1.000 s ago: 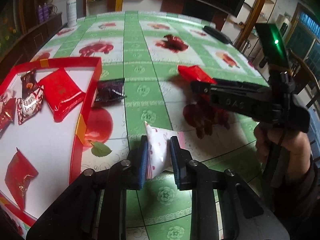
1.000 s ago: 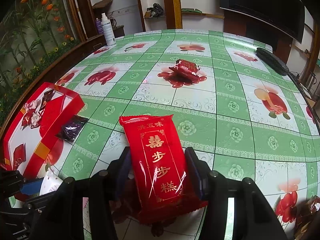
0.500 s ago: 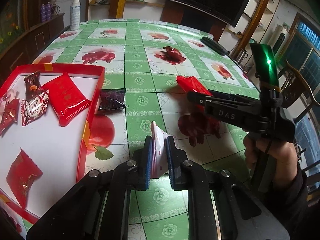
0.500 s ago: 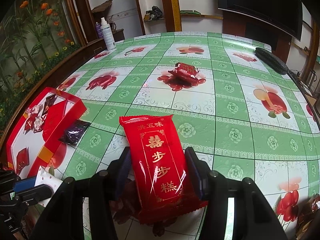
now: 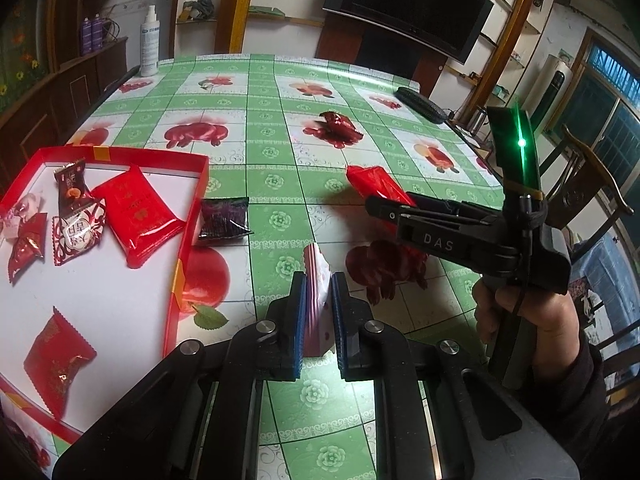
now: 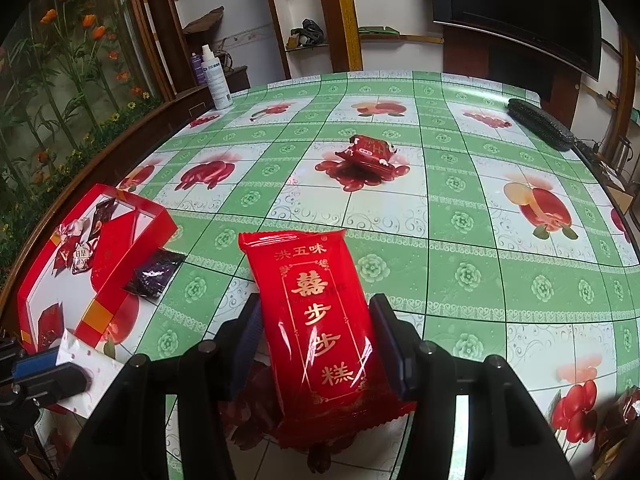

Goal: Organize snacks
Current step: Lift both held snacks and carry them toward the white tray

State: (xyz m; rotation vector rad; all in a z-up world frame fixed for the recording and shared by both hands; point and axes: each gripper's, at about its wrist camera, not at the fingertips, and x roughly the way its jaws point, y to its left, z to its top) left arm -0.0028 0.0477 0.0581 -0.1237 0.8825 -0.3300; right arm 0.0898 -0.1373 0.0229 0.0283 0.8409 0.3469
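Note:
My left gripper [image 5: 318, 282] is shut on a small white and pink snack packet [image 5: 316, 276], held above the table right of the red box [image 5: 191, 216]. My right gripper [image 6: 316, 316] is shut on a large red cake packet with gold characters [image 6: 316, 312], lifted over the table; it also shows in the left wrist view [image 5: 376, 186]. The red box holds several red and dark wrapped snacks, among them a matching red cake packet [image 5: 136, 212]. A dark purple packet [image 5: 224, 218] lies on the table against the box's right wall. A red candy [image 6: 370, 152] lies mid-table.
The table has a green checked cloth with fruit prints [image 6: 460, 216]. A white spray bottle [image 6: 216, 80] stands at the far left edge, a black remote [image 6: 540, 124] at the far right. Brown wrapped snacks [image 6: 620, 408] lie near the right edge. A wooden chair [image 5: 592, 200] stands on the right.
My left gripper has closed tighter on the white packet and lifted it off the table. My right gripper has risen a little with the red cake packet.

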